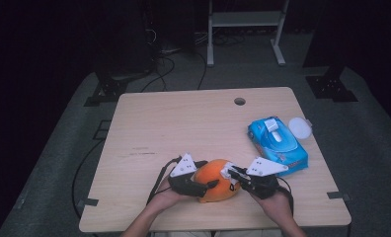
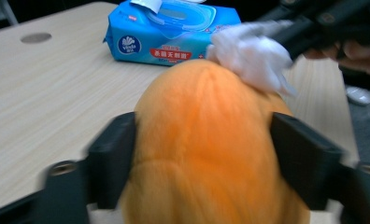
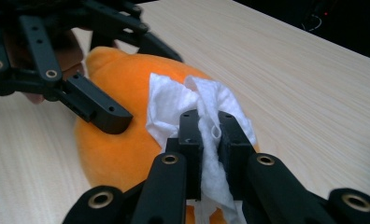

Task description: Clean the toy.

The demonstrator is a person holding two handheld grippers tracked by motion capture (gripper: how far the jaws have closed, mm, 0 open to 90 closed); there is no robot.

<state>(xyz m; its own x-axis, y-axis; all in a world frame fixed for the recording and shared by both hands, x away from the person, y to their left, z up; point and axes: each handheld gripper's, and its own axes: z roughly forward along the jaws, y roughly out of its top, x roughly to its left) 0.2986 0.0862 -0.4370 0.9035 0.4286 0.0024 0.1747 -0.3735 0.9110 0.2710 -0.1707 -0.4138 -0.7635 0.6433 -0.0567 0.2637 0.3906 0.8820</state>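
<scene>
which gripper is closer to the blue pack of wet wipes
Right. The right gripper wipes the orange plush toy just beside the blue pack of wet wipes; the left gripper is farther off.

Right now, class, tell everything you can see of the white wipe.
The white wipe is a crumpled, soft-looking sheet, thin and fibrous, bunched into folds. The right gripper is shut on it, its black jaws pinching the middle so that the cloth spreads out ahead and trails below. The spread part lies pressed on top of the orange plush toy, which the left gripper clamps by its sides on the table.
</scene>
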